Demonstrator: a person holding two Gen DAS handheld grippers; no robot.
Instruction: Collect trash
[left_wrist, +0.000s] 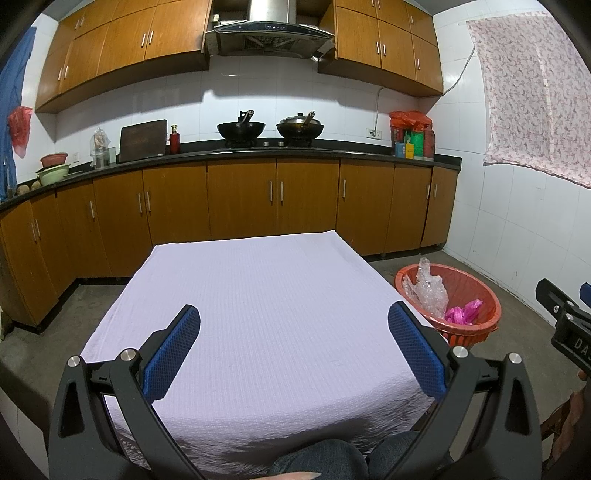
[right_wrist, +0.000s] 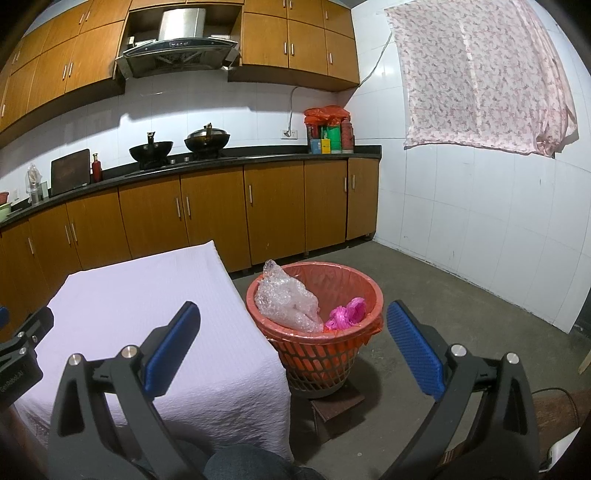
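Crumpled clear bubble wrap (right_wrist: 286, 301) and a pink plastic bag (right_wrist: 347, 314) lie inside the orange basket (right_wrist: 314, 354), beside the cloth-covered table (left_wrist: 258, 314). Both look light, soft and crushable; pinch any fold. The 2 grippers, left gripper (left_wrist: 293, 338) and right gripper (right_wrist: 293, 338), hang spread wide, empty. The basket's bottom is hidden.

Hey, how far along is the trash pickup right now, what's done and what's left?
Looks nearly or fully done. The crumpled clear bubble wrap and the pink plastic bag already lie in the red-lined orange mesh basket. Nothing is in hand: the left gripper and right gripper are both open and empty. No trash shows on the lavender cloth-covered table.
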